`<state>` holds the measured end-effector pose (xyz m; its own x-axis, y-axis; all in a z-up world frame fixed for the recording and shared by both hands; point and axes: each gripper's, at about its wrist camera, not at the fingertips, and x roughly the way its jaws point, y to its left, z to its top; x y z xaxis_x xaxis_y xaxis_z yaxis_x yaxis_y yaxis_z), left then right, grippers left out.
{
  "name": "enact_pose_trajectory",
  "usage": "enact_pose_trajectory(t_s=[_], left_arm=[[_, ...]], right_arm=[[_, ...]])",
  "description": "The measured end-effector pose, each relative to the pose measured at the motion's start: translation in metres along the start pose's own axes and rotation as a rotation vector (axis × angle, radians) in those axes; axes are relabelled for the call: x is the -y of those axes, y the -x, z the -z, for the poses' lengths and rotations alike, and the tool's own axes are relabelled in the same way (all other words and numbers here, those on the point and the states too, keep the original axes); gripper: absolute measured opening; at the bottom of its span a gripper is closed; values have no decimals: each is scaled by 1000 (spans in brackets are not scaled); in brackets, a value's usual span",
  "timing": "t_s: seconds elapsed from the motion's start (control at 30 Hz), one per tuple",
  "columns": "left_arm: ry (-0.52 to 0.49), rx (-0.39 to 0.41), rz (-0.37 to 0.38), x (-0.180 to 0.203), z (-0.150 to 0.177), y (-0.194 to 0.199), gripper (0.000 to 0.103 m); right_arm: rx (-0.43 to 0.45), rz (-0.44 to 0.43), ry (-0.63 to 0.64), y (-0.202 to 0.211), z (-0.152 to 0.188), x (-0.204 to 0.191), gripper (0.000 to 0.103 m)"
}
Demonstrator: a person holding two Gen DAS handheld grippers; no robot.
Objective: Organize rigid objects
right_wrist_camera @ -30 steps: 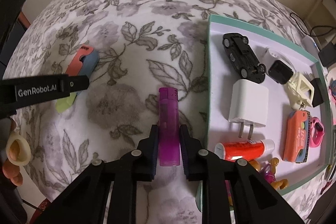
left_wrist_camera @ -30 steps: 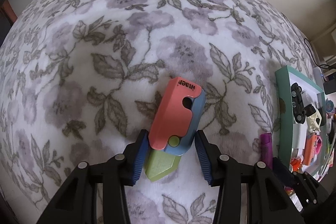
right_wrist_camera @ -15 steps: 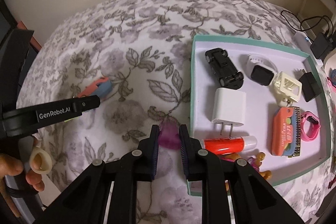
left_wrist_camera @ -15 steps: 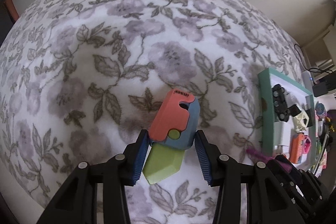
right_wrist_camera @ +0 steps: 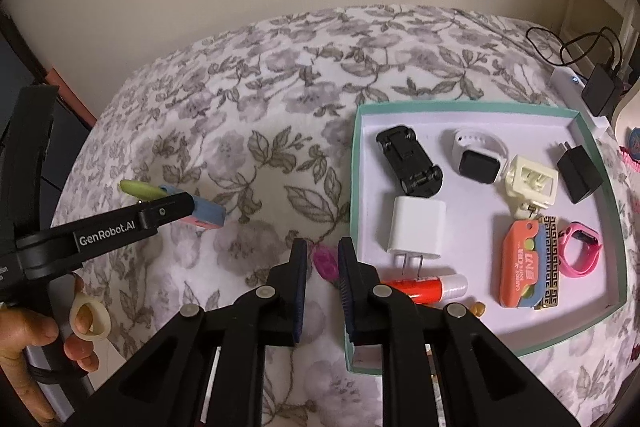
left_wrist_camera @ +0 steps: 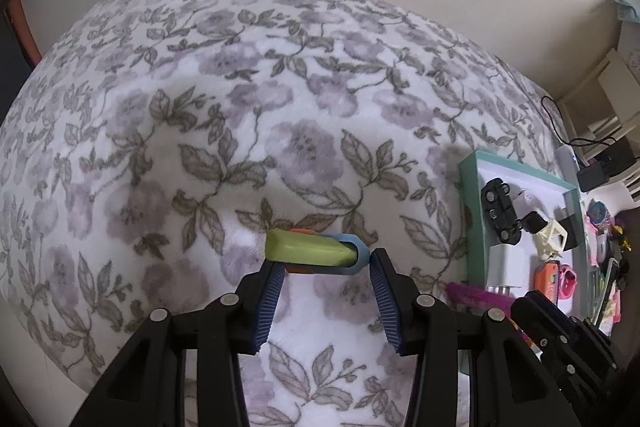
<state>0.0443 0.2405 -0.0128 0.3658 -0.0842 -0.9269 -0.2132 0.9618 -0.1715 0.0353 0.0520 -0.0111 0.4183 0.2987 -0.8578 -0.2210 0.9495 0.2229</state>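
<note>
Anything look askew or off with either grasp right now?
Yes: the toy knife lies crosswise at the left gripper fingertips, barely pinched. The right gripper holds the purple lighter normally beside the teal tray.

Both wrist cameras are looking down along their fingers from fairly close above, sharing the floral blanket (left_wrist_camera: pixel 248 115) and the teal tray (right_wrist_camera: pixel 592 319).

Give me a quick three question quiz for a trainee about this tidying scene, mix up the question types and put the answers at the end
1. True or false: the black toy car lies inside the teal tray.
2. What is the right gripper clamped on? A) purple lighter B) glue stick C) white charger
3. Fill in: the left gripper holds a toy knife whose blade is ____ in colour.

Key: 1 true; 2 A, the purple lighter; 3 green.
</note>
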Motion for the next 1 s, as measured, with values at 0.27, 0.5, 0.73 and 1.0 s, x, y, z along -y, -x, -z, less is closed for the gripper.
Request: enact_pose_trajectory(t_s=[0.27, 0.5, 0.73, 1.0], left_arm=[[-8, -4, -5, 3, -1, -2, 47], [-20, -36, -38, 1, 7, -9, 47], [-13, -46, -51, -5, 22, -6, 47], [-25, -51, -43, -4, 26, -5, 47]], right_arm=[[-53, 15, -15, -14, 1, 8, 16], [-117, -10, 36, -23, 11, -4, 16], [-191, 62, 90, -46, 25, -15, 25], [-196, 135, 155, -55, 32, -27, 31]])
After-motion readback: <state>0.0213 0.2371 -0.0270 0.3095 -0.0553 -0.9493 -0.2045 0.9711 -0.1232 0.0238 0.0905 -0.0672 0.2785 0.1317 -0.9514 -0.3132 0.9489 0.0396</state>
